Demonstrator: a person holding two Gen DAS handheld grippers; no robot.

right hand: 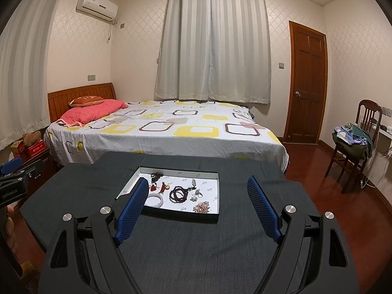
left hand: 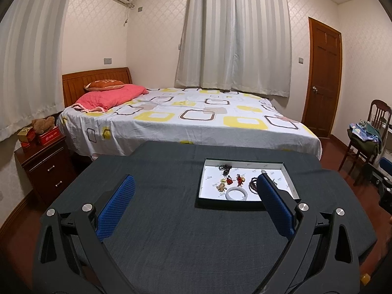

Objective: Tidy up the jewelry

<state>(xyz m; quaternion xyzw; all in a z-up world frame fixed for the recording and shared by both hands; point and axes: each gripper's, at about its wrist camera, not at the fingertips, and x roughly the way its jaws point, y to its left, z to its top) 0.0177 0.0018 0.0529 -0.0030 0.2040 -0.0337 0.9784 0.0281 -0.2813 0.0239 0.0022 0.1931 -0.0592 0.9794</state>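
A shallow black tray with a white floor (left hand: 290,175) (right hand: 215,218) lies on the dark grey table. In it lie a white bangle (left hand: 237,193) (right hand: 156,200), a dark bead bracelet (right hand: 178,194), red charms (left hand: 239,180) (right hand: 163,186), a black cord piece (left hand: 225,167) (right hand: 155,176), a pink bead cluster (right hand: 201,207) and small silver pieces (right hand: 196,194). My left gripper (left hand: 194,197) is open and empty, short of the tray's near left. My right gripper (right hand: 197,204) is open and empty, its left finger (right hand: 133,208) over the tray's near left corner.
The table is covered in dark grey cloth (left hand: 171,232). Behind it stands a bed (right hand: 159,132). A wooden nightstand (left hand: 46,169) with boxes is at the left. A chair with clothes (right hand: 352,142) and a door (right hand: 306,85) are at the right.
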